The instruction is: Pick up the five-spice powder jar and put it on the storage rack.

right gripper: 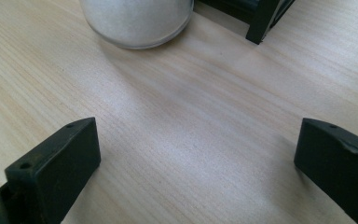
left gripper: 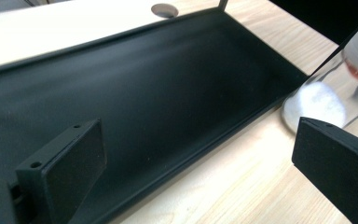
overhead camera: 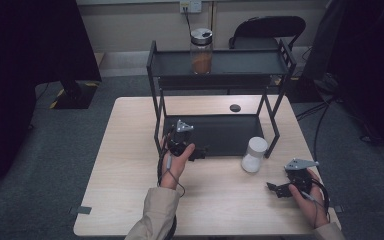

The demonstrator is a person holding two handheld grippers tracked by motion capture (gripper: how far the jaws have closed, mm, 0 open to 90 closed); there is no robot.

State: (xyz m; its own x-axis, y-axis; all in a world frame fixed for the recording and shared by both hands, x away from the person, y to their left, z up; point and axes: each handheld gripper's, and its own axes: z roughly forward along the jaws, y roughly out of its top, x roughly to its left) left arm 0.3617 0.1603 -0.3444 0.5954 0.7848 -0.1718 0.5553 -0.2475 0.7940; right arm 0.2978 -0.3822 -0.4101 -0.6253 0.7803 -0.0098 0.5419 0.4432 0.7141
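Note:
A clear jar with orange contents and a silver lid (overhead camera: 201, 50) stands on the top shelf of a black two-tier rack (overhead camera: 220, 65). A white jar (overhead camera: 254, 154) stands on the table by the rack's right front leg. My left gripper (overhead camera: 201, 152) is at the front edge of the lower shelf (left gripper: 135, 93). In the left gripper view it (left gripper: 200, 156) is open and holds nothing, with the white jar (left gripper: 314, 105) off to the right. My right gripper (overhead camera: 275, 189) hovers low over the table, open and holding nothing (right gripper: 198, 154). The white jar (right gripper: 135, 21) is ahead of it.
The wooden table (overhead camera: 130, 165) has a dark round cable hole (overhead camera: 235, 107) behind the rack. A rack leg (right gripper: 261, 23) stands right of the white jar. A black chair (overhead camera: 267, 30) sits beyond the table. Bare wood lies at the front left.

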